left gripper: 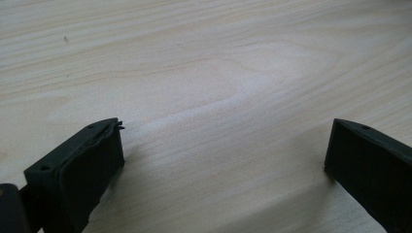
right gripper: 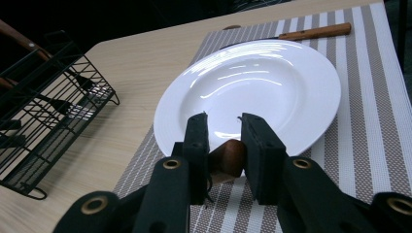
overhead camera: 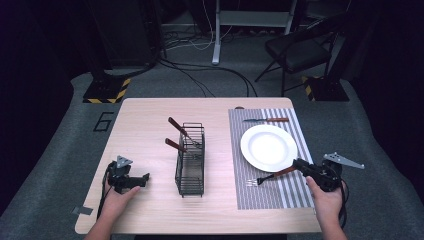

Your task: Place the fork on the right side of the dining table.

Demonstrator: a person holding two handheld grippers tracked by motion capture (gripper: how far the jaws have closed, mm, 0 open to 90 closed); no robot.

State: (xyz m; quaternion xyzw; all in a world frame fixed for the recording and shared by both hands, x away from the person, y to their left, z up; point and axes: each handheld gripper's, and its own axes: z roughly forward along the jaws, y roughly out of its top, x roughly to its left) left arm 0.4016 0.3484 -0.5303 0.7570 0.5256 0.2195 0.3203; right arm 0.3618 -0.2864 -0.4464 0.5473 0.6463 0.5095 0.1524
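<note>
Your right gripper point(overhead camera: 299, 165) clamps the fork point(overhead camera: 272, 176) by its wooden handle, low right of centre on the striped placemat point(overhead camera: 290, 195), just below the plate point(overhead camera: 268, 147). Lower it level, tines flat, clear of the rim. Your left gripper point(overhead camera: 137, 181) rests open, empty.

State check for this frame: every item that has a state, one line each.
Right tongs: shut on fork handle.
Fork: held over the striped placemat, tines left.
Left tongs: open, nothing between them.
Plate: bare, on placemat.
Knife: flat behind plate.
Wire rack: upright, holds two wooden-handled utensils.
</note>
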